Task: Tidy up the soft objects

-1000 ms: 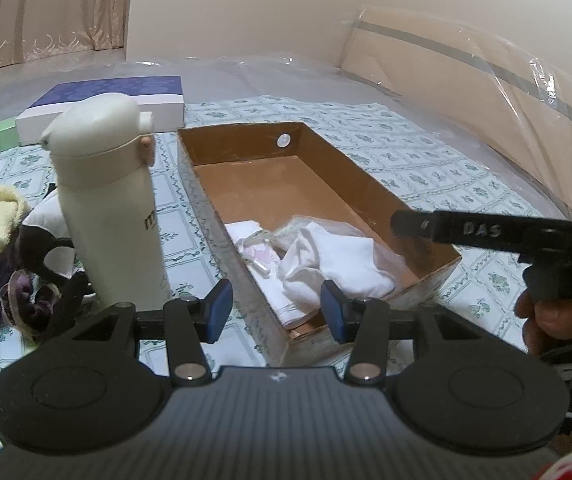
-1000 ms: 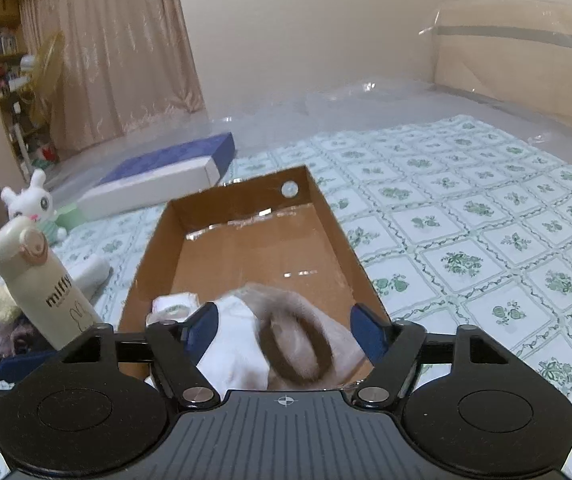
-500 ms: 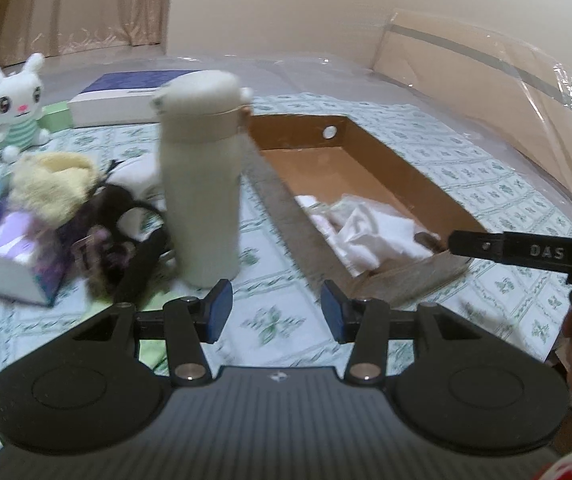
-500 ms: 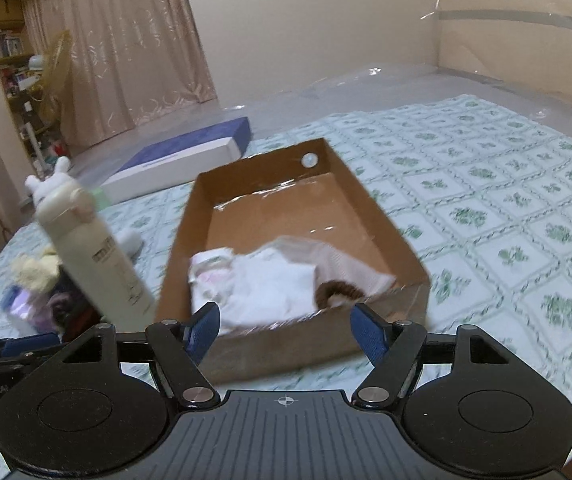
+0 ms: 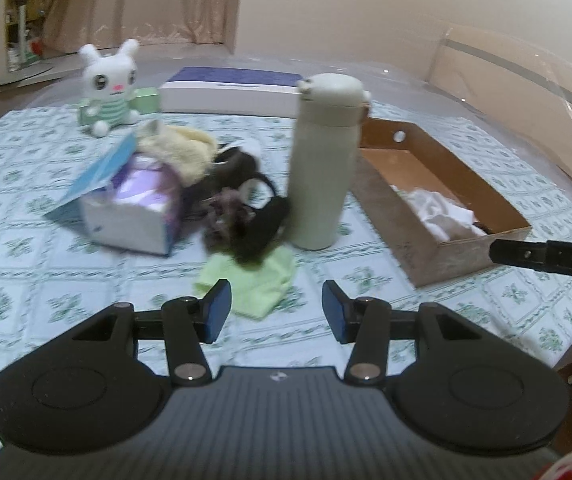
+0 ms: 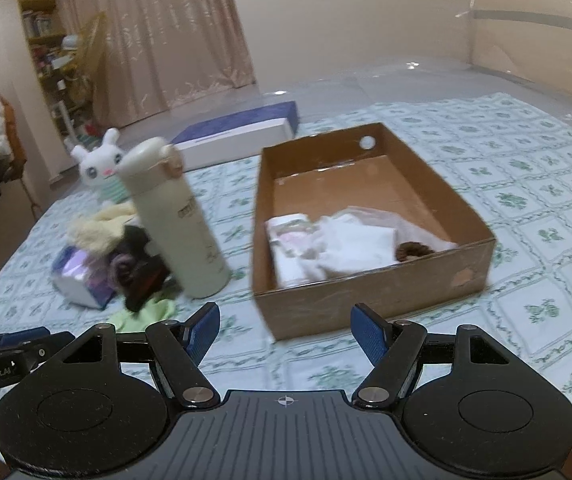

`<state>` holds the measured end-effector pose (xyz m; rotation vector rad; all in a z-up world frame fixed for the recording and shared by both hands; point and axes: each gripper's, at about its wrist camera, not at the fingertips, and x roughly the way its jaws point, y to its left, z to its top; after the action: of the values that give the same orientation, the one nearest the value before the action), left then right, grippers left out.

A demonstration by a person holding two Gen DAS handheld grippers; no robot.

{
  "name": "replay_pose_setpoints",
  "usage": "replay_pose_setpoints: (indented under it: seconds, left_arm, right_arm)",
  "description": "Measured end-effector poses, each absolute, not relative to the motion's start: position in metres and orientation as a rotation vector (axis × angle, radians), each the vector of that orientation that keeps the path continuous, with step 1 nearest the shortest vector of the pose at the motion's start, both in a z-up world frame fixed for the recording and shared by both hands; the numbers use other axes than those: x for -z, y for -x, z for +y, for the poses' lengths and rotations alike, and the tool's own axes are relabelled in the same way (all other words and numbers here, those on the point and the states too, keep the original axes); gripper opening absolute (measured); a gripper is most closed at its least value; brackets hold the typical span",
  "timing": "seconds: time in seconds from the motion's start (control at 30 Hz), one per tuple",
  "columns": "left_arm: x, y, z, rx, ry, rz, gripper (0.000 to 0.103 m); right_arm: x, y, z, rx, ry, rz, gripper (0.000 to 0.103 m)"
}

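Bed point(image 6: 526, 184) | cardboard box point(image 6: 366, 300): white cloths point(image 6: 350, 248), brown scrunchie point(image 6: 410, 251) | both grippers open, empty

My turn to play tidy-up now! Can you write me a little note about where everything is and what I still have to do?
Left tongs: open, holding nothing, just short of the green cloth.
Right tongs: open, holding nothing, in front of the cardboard box.
Done: white cloths and a brown scrunchie lie in the box.
Left: the green cloth, yellow fluffy cloth, dark hair things and maybe the bunny. The bottle stands right beside the pile; don't bump it.
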<state>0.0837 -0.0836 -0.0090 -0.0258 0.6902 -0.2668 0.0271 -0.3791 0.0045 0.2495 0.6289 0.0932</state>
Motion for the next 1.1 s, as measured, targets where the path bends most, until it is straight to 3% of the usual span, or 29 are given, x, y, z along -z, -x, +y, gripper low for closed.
replay_pose_setpoints:
  seconds: [0.5,1.1]
  left_arm:
    - [0.006,-0.058,-0.025,0.161,0.047,0.691,0.049]
    - [0.011,-0.057,-0.007,0.138,0.062,0.707,0.050]
  right_arm:
    - [-0.007,-0.023,-0.316,-0.198,-0.172,0.647,0.072]
    - [-0.008,-0.029,-0.288,-0.243,-0.130,0.655,0.072]
